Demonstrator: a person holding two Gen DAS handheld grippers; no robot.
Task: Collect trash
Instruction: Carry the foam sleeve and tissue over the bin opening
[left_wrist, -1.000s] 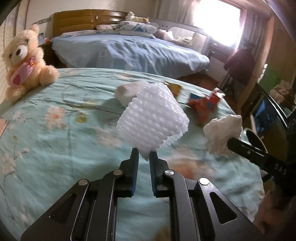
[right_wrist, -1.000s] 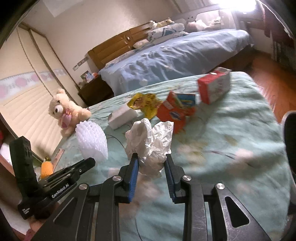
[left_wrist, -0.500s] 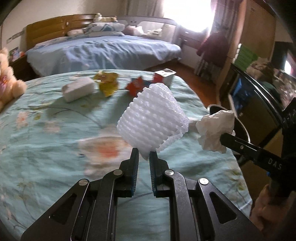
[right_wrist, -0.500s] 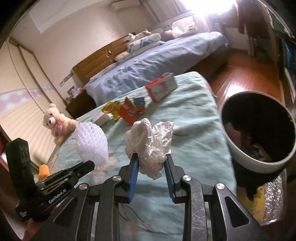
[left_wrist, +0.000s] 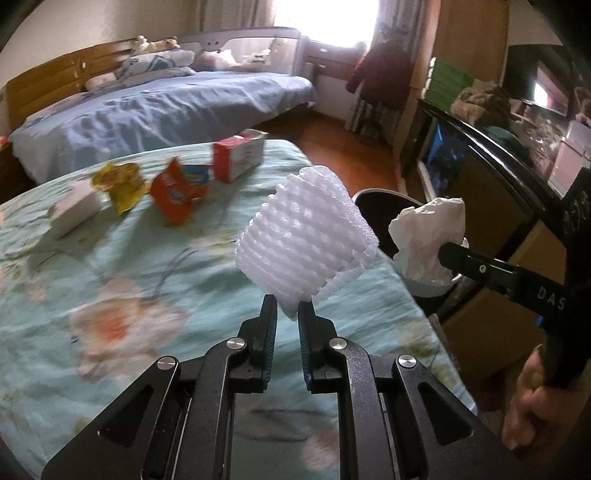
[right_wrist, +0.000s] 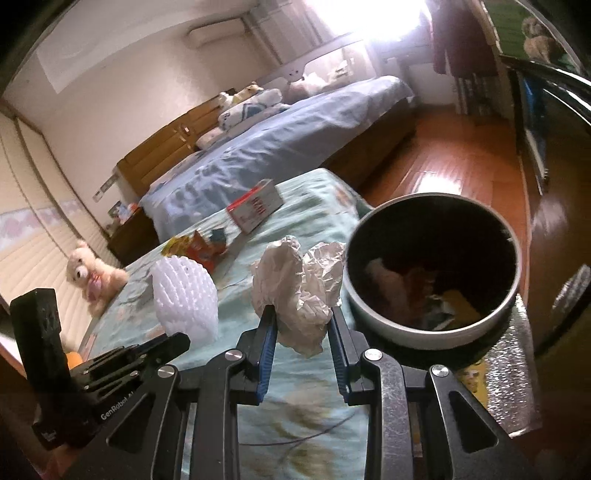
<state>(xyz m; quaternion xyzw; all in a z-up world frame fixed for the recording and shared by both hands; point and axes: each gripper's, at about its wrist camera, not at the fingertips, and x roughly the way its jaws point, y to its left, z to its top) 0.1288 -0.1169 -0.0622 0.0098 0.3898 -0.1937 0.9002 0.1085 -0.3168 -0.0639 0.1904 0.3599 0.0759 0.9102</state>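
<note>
The left gripper (left_wrist: 287, 314) pinches the lower edge of a white foam net sleeve (left_wrist: 303, 240), jaws nearly together, while the right gripper (right_wrist: 301, 325) clamps crumpled white paper (right_wrist: 299, 291) between moderately spread jaws; both pieces hang clear of the floral bedspread (left_wrist: 110, 266), apparently for dropping. Just beyond the paper stands the dark bin (right_wrist: 428, 332), already holding scraps. Farther off, a red carton (left_wrist: 236, 155) and wrappers (left_wrist: 173, 192) lie uncollected.

White foam net sleeve (left_wrist: 304, 236) and crumpled tissue (right_wrist: 301, 288) held aloft beside a dark bin (right_wrist: 432, 332).
</note>
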